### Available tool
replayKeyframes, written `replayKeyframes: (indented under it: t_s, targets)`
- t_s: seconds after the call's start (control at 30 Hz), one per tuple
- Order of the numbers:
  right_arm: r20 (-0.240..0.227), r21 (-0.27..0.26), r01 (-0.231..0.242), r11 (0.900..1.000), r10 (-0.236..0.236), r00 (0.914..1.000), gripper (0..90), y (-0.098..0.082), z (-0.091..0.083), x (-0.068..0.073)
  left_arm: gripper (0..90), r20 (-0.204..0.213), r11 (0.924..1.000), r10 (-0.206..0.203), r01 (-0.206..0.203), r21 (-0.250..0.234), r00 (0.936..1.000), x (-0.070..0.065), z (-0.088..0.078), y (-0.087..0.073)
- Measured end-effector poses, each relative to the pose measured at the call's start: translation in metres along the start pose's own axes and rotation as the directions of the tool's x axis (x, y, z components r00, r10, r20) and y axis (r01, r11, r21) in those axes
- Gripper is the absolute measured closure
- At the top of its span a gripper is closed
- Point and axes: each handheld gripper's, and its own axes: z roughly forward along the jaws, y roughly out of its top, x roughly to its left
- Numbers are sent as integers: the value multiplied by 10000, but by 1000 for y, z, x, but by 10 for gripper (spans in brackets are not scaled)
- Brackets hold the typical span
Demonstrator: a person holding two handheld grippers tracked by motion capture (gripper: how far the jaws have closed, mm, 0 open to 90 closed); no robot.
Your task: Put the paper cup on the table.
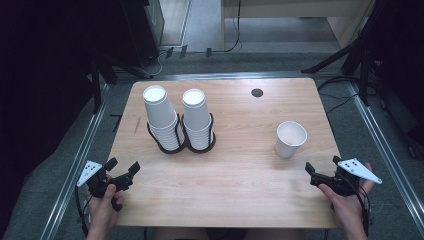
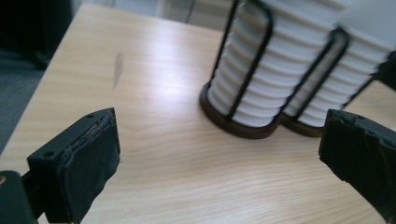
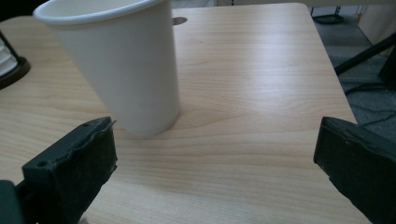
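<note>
A pale wooden table (image 1: 240, 165) stands over a grey floor, with dark stands around it. A single white paper cup (image 1: 290, 139) stands upright on the table's right half, just ahead of the right tool (image 1: 324, 167) and a little to its left, not touching it. That tool's jaws gape wide and empty. The left tool (image 1: 122, 167), also wide open and empty, rests near the table's left front edge, facing two cup stacks (image 1: 177, 119) in a black wire holder (image 1: 181, 145).

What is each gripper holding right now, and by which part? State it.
Nothing is held. The left gripper and right gripper are both open and empty; the paper cup stands free on the table.
</note>
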Motion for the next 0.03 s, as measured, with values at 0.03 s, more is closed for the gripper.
replayKeyframes:
  t_s: [0.03]
  targets:
    - [18,0,-157,9999,157,9999,0,0,0,-2,0,0,10000,0,0,0,10000,0,0,0]
